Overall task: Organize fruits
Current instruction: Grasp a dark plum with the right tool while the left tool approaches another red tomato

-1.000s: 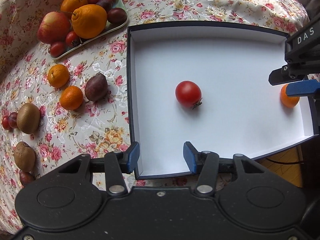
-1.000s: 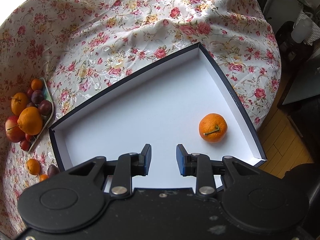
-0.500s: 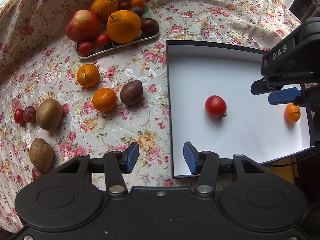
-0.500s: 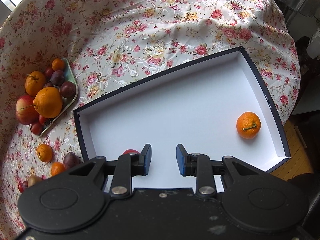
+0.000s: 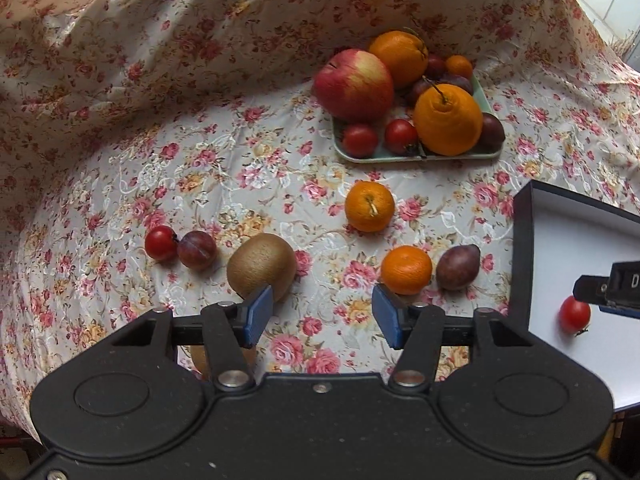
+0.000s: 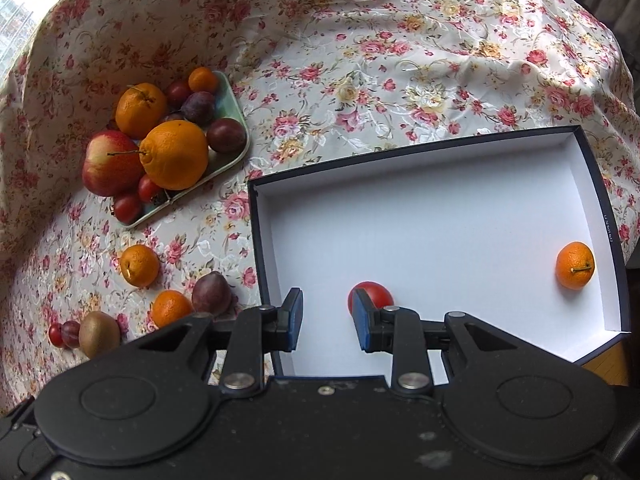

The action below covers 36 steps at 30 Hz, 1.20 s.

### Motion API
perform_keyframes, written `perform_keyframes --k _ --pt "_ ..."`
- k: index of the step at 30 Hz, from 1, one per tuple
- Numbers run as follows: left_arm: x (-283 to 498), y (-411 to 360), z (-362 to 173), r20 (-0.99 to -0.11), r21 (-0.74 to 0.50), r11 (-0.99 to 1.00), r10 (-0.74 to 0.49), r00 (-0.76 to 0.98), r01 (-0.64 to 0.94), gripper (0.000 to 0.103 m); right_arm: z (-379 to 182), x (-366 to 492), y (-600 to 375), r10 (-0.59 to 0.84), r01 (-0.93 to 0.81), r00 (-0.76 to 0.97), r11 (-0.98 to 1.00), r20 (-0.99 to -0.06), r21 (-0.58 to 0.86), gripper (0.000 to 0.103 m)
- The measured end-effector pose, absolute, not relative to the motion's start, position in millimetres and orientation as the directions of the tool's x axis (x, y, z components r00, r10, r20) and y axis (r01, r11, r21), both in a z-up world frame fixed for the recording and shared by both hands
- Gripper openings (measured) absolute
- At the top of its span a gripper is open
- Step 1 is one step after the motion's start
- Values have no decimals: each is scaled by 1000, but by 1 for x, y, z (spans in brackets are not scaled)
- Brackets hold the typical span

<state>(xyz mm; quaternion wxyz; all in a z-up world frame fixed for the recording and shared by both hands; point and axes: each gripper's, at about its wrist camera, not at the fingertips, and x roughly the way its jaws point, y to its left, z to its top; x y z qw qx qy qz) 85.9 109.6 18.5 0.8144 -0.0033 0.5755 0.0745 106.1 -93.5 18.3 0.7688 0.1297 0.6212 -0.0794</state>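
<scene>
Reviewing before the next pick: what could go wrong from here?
1. The left hand-held gripper is opening, empty, between the kiwi and a mandarin; a descent could nudge either.
2. The round tomato and mandarin in the box lie loose on its smooth floor; they may roll.
3. The right hand-held gripper hangs beside that tomato and might bump it.

A cream satin tablecloth (image 5: 192,152) carries pink and red roses (with yellowish blooms between). The shallow rectangular tray (image 5: 416,157) is pale green. The open cardboard box (image 6: 614,240) is dark navy outside, plain white inside. The large round apple (image 5: 352,84) blends red into yellow.
</scene>
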Motion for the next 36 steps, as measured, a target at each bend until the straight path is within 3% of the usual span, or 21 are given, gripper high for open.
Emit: perform_keyframes --k 7,15,30,36 --pt "96 172 20 -927 90 958 180 329 -271 63 7 117 -53 75 202 191 973 -979 114 30" --pt "98 226 9 -939 94 929 202 279 -357 63 -2 129 -23 147 242 190 951 -971 191 30" --pt "97 276 4 -951 38 919 154 269 -392 63 -51 140 6 31 396 145 914 -989 86 30" --pt "100 285 4 -954 10 911 132 268 -412 63 -67 146 6 31 442 160 891 -987 100 35"
